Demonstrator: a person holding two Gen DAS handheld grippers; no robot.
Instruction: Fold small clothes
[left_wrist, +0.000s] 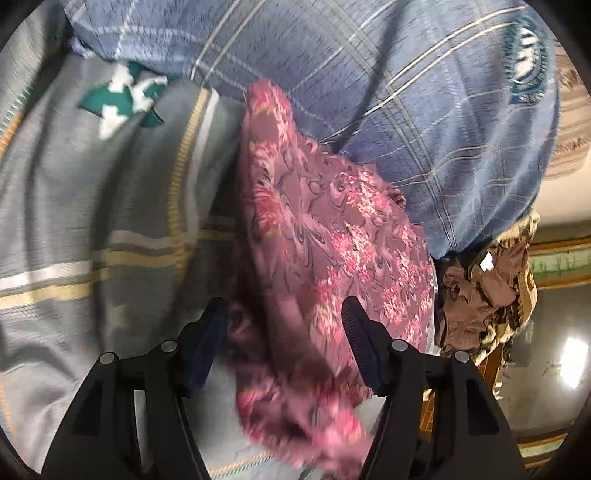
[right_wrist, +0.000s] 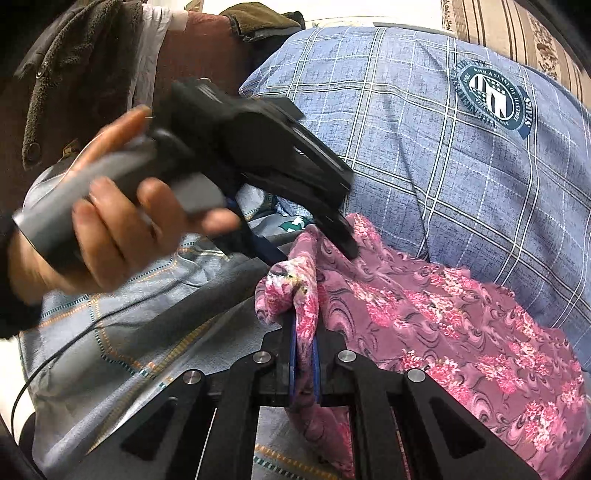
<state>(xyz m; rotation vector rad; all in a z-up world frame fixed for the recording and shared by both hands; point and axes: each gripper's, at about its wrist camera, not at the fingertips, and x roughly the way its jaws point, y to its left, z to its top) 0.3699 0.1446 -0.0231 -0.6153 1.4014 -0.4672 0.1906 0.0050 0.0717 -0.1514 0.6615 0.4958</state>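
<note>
Right gripper (right_wrist: 303, 363) up close, clamped tight on a bunched edge of the pink floral garment (right_wrist: 436, 317), the fabric pinched between its blue pads. The left gripper (left_wrist: 282, 325) has its jaws spread apart, the garment lying between and beneath them, pads not pressing it. In the right wrist view a hand (right_wrist: 107, 229) grips that left tool's grey handle (blurred, so detail is poor). The garment is draped across a grey striped bed cover (left_wrist: 92, 206) and up against a blue checked pillow (right_wrist: 424, 155) bearing a round badge. Off to the side, a crumpled brown cloth (left_wrist: 487, 288)
</note>
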